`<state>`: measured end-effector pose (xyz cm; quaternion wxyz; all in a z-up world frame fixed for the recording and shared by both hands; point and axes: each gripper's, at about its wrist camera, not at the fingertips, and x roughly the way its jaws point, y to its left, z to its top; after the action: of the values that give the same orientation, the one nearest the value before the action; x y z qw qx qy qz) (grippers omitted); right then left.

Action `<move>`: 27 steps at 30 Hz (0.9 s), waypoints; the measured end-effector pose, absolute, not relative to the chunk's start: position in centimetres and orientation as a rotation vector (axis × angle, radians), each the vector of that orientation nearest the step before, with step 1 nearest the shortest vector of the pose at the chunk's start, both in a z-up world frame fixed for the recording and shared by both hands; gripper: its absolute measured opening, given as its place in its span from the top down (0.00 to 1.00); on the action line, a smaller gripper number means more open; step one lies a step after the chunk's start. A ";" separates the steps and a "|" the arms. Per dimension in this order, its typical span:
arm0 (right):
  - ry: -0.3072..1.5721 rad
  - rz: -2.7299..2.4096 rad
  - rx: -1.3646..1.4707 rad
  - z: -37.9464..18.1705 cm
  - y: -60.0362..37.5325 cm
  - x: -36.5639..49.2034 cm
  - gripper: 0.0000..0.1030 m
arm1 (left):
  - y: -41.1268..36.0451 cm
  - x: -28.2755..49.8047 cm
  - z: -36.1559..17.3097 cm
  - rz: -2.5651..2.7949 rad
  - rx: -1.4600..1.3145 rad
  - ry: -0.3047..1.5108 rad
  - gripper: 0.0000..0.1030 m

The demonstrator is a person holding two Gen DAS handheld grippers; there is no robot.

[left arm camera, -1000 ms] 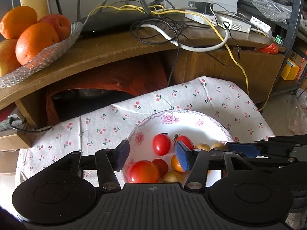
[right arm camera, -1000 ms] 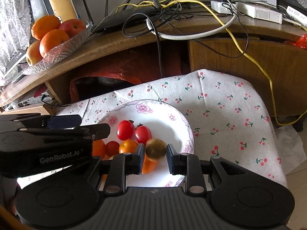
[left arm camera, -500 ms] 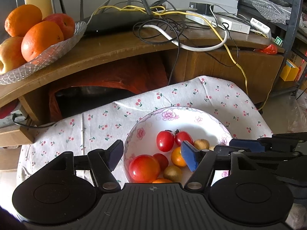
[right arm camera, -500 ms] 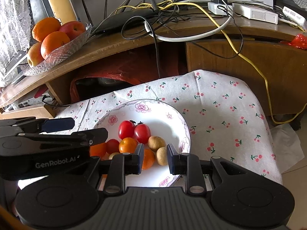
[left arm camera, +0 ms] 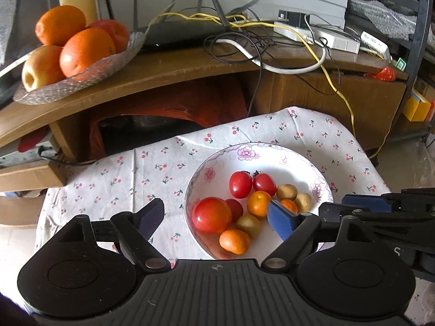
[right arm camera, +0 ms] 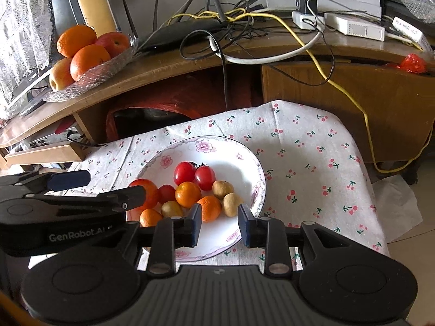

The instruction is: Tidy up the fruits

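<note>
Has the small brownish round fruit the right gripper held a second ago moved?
Yes. The small brownish round fruit left the right gripper and now lies in the white floral plate, near its right rim.

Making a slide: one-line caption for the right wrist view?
Open right hand-held gripper above a floral plate of tomatoes, oranges and small brown fruits.

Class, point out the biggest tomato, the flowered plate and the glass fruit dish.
Biggest tomato (left arm camera: 211,215), left wrist view, its middle.
Flowered plate (right arm camera: 204,145), right wrist view, far rim.
Glass fruit dish (left arm camera: 108,63), left wrist view, front wall.
</note>
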<state>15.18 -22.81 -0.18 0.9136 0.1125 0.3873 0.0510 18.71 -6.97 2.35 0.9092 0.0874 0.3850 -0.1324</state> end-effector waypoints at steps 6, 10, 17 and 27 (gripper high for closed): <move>0.783 0.100 0.225 0.3 -22.8 13.4 0.71 | -6.8 16.9 2.8 -0.266 0.180 0.757 0.11; 0.780 0.094 0.228 0.4 -22.7 12.4 0.71 | -6.8 15.9 3.0 -0.239 0.191 0.745 0.04; 0.775 0.084 0.248 0.7 -22.9 10.9 0.71 | -6.6 14.4 3.7 -0.235 0.188 0.709 0.00; 0.777 0.083 0.259 0.8 -22.6 9.1 0.71 | -6.0 12.5 3.7 -0.245 0.165 0.712 0.00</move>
<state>9.08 -22.59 0.83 0.9164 0.1256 0.3778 0.0404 12.52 -5.98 3.73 0.9267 0.0803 0.3472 -0.1195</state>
